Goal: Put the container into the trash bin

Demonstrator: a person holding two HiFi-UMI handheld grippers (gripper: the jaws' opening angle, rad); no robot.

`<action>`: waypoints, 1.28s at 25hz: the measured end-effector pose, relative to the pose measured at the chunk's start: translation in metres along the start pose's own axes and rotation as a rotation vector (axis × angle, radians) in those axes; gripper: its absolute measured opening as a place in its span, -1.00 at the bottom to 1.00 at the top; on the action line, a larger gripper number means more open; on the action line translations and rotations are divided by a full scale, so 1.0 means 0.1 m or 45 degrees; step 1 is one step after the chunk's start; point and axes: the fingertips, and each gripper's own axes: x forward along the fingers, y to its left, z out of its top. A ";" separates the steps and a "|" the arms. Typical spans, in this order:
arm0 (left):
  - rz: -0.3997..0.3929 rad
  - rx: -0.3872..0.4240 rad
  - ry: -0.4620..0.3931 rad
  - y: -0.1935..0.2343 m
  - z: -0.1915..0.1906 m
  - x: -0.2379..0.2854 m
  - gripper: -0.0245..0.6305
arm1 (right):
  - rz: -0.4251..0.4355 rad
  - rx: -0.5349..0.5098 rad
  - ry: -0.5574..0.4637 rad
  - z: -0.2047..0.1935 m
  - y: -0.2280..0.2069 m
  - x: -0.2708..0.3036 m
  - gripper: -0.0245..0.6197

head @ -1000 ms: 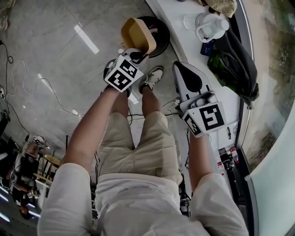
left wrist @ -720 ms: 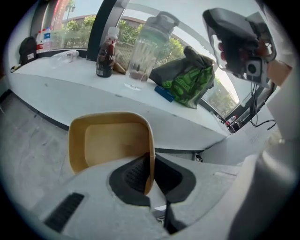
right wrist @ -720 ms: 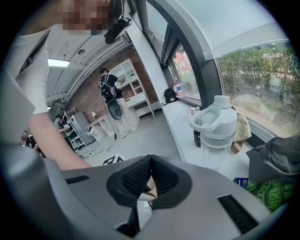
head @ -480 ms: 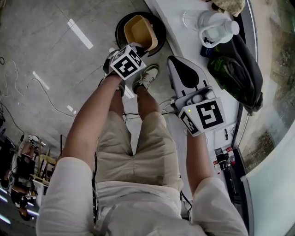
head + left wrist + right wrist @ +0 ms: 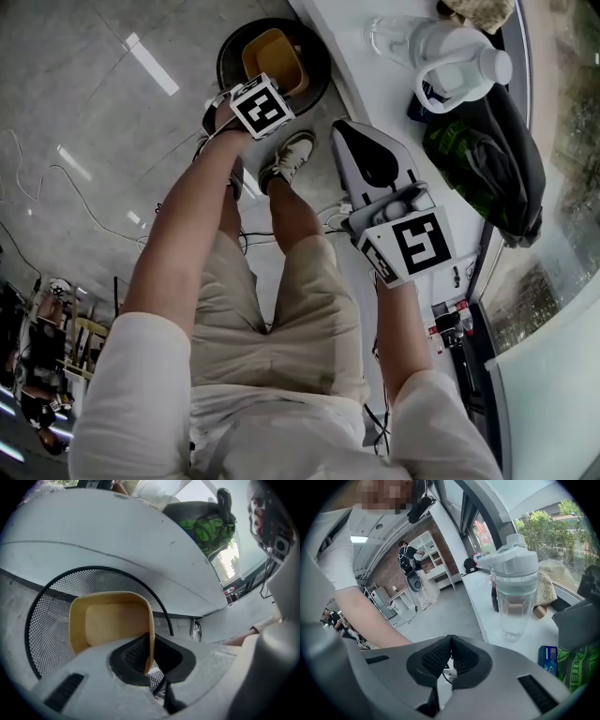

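— White desk (image 5: 356, 66) along the right, and the black mesh trash bin (image 5: 47, 634) on the floor at its foot, beyond my shoes.

— And the container?

— The tan container (image 5: 110, 620) was higher a second ago. I've brought it down, and it now sits inside the bin's rim with mesh behind it.

— Released?

— No. My left tool (image 5: 150, 654) is clenched on its right wall. My right tool (image 5: 449, 654) is clenched on nothing, near the desk edge.

— What's left?

— I'd judge only letting go. I can't tell whether it has touched the bottom.
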 end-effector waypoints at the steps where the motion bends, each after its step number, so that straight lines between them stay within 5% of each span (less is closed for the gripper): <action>1: -0.009 -0.012 0.007 0.03 0.00 0.05 -0.86 | 0.002 0.005 0.001 -0.04 0.00 0.02 -0.92; 11: -0.054 -0.036 0.074 0.31 0.04 0.42 -0.86 | -0.009 0.053 -0.001 -0.37 -0.11 0.11 -0.92; 18: -0.093 -0.227 0.175 0.47 -0.05 0.70 -0.86 | -0.013 0.073 -0.012 -0.56 -0.16 0.08 -0.92; 32: -0.079 -0.198 0.120 0.50 0.04 0.72 -0.78 | -0.048 0.068 -0.048 -0.54 -0.11 0.11 -0.92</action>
